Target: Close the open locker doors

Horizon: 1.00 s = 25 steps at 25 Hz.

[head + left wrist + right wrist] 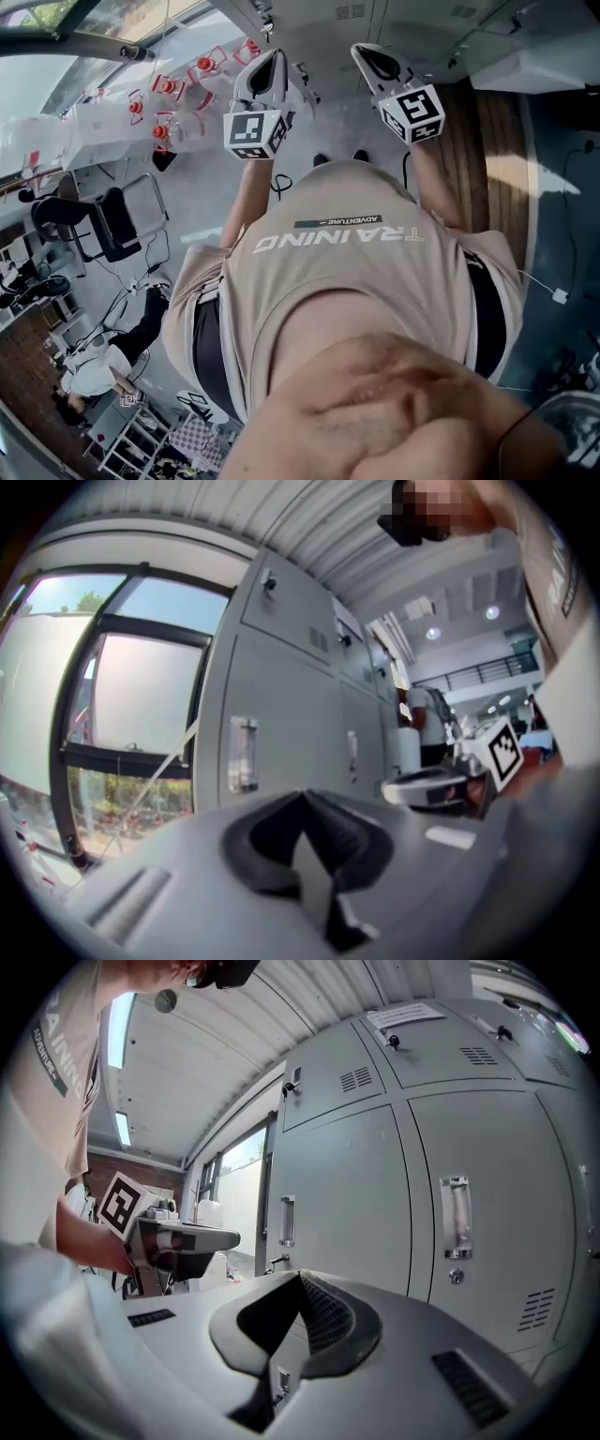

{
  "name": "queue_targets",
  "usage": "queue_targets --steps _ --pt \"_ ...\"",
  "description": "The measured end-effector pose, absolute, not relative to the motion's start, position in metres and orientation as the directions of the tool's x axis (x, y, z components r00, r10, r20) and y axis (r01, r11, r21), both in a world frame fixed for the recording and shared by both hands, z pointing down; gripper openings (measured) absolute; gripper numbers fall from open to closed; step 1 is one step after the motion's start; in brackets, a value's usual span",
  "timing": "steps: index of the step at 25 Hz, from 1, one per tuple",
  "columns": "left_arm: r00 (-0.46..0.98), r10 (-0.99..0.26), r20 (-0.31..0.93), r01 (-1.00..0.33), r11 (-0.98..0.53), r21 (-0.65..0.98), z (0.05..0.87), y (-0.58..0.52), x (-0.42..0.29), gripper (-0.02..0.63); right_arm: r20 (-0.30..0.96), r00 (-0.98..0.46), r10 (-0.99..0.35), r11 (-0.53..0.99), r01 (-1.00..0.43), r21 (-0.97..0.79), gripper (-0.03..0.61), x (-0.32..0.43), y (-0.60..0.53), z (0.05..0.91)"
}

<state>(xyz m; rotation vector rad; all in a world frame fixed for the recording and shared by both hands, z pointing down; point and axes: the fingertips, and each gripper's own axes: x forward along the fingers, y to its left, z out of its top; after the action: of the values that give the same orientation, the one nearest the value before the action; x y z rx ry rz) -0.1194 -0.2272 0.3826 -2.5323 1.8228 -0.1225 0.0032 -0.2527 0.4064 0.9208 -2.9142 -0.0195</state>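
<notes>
Smooth grey metal lockers (pixel 487 1138) with flat doors (pixel 342 1204), slotted vents (pixel 356 1079) and upright chrome handles (pixel 455 1215) stand under a ribbed white ceiling (pixel 234 1044); every door in sight sits flush. Facing the lockers, the left claw (pixel 302 795) and right claw (pixel 300 1277), both moulded grey plastic, are pinched together on nothing. The person's beige shirt (pixel 347 281) reads "TRAINING" and "ADVENTURE"; a paper label (pixel 405 1014) on top of the lockers is too small to read.
</notes>
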Motion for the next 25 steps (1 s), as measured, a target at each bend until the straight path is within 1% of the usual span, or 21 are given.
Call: queue_targets --steps 7,11,13,19,22,25 --pt "0.338 -0.939 0.068 -0.939 -0.341 -0.046 0.391 -0.212 -0.122 0.0 0.084 -0.814 -0.575 0.817 -0.576 0.016 0.014 -0.01 -0.245 0.411" --pt "0.335 -0.938 0.088 -0.942 -0.331 0.055 0.409 -0.21 -0.13 0.0 0.121 -0.838 -0.533 0.844 -0.537 0.001 0.014 -0.026 -0.231 0.421" --pt "0.333 -0.938 0.1 -0.942 -0.325 0.09 0.417 -0.211 -0.134 0.0 0.133 -0.834 -0.535 0.843 -0.537 0.025 0.014 -0.03 -0.227 0.423" --pt "0.337 -0.938 0.082 -0.941 -0.333 0.056 0.408 -0.211 -0.136 0.0 0.135 -0.829 -0.542 0.839 -0.544 0.028 0.014 -0.025 -0.23 0.417" --pt "0.342 -0.936 0.08 -0.94 -0.339 0.041 0.405 -0.208 -0.136 0.0 0.12 -0.833 -0.54 0.84 -0.542 0.023 0.014 -0.03 -0.23 0.413" --pt "0.339 -0.937 0.083 -0.941 -0.337 0.037 0.408 -0.204 -0.136 0.0 0.131 -0.842 -0.523 0.851 -0.524 0.029 0.014 -0.037 -0.227 0.416"
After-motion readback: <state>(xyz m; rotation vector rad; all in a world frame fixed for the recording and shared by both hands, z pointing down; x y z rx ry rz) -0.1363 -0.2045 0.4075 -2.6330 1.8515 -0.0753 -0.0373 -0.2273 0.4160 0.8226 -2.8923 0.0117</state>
